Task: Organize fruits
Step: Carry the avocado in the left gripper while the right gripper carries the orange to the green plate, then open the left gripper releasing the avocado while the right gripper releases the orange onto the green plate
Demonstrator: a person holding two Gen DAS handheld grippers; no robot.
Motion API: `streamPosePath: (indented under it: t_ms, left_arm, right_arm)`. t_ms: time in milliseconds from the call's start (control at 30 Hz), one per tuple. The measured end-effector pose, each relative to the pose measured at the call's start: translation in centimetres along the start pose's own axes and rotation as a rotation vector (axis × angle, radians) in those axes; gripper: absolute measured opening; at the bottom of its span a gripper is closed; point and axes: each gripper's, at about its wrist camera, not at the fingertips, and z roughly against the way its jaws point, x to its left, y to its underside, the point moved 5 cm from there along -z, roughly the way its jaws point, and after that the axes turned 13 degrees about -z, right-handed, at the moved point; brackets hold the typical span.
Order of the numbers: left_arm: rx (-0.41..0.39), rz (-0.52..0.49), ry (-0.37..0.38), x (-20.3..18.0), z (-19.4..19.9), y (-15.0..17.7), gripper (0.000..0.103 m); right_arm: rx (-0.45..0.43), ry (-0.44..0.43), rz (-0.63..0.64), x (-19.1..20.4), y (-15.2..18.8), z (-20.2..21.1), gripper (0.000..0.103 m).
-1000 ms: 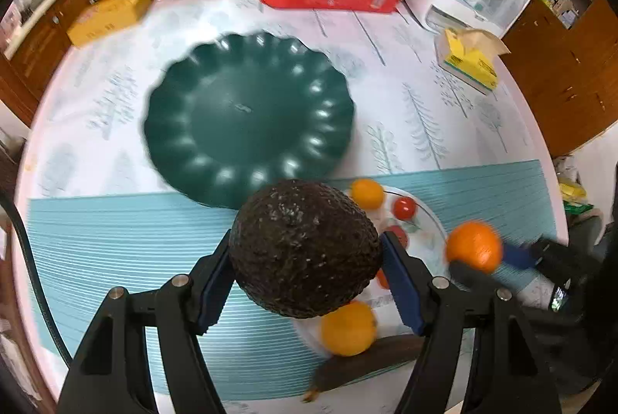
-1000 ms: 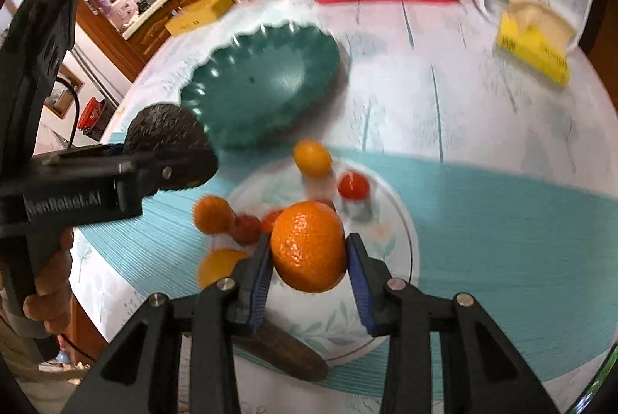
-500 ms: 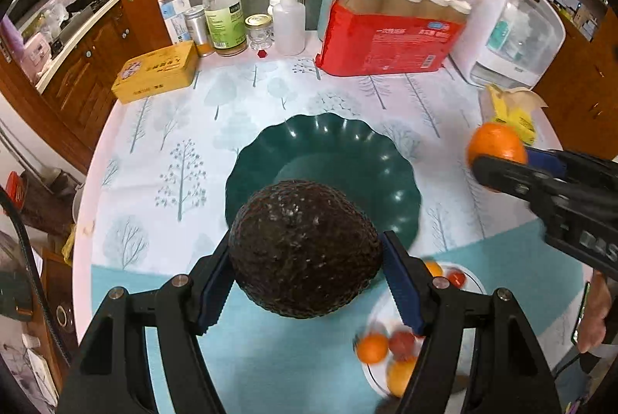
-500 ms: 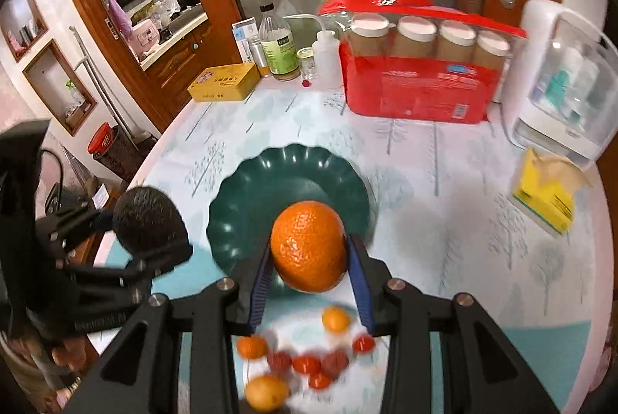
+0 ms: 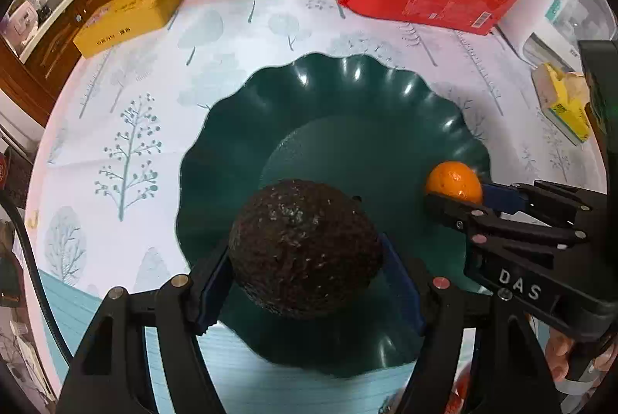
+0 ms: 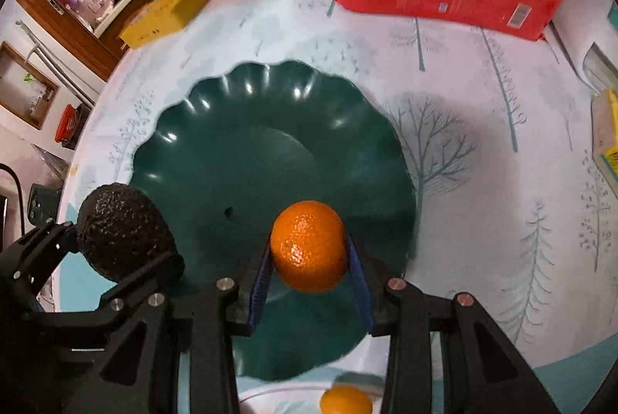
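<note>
The left gripper (image 5: pixel 305 282) squeezes a bumpy dark avocado (image 5: pixel 305 251) between its blue pads, low in the middle of the left wrist view, right over the dark green wavy plate (image 5: pixel 347 97). The right gripper (image 6: pixel 311 278) is clamped on a round orange (image 6: pixel 309 246) near the bottom middle of its own view, over the same plate. Both fruits seem to hang above the plate so they can be put down in it, while another orange fruit (image 6: pixel 345 400) waits at the bottom edge.
</note>
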Motion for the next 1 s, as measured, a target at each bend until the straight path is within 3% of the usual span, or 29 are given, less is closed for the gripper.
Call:
streamPosePath:
  t_ms: [200, 300, 500, 700, 1000]
  left_arm:
    - [0.044, 0.011, 0.012, 0.3, -1.9, -0.1, 0.071]
    - [0.017, 0.014, -0.006, 0.6, -1.6, -0.3, 0.074]
    - [-0.041, 0.039, -0.001, 1.5, -0.2, -0.7, 0.102]
    - [-0.085, 0.027, -0.036, 1.6, 2.1, -0.5, 0.103]
    - [-0.129, 0.006, -0.043, 1.1, 5.9, 0.2, 0.103]
  right_arm:
    - [-0.016, 0.007, 0.048, 0.4, -0.7, -0.4, 0.039]
    - [-0.011, 0.007, 0.072, 0.6, -0.9, -0.6, 0.040]
    - [-0.031, -0.012, 0.077, 0.6, -1.3, 0.0, 0.040]
    - [-0.055, -0.040, 0.075, 1.1, -1.4, 1.5, 0.048]
    - [-0.076, -0.048, 0.078, 1.8, -0.6, 3.7, 0.049]
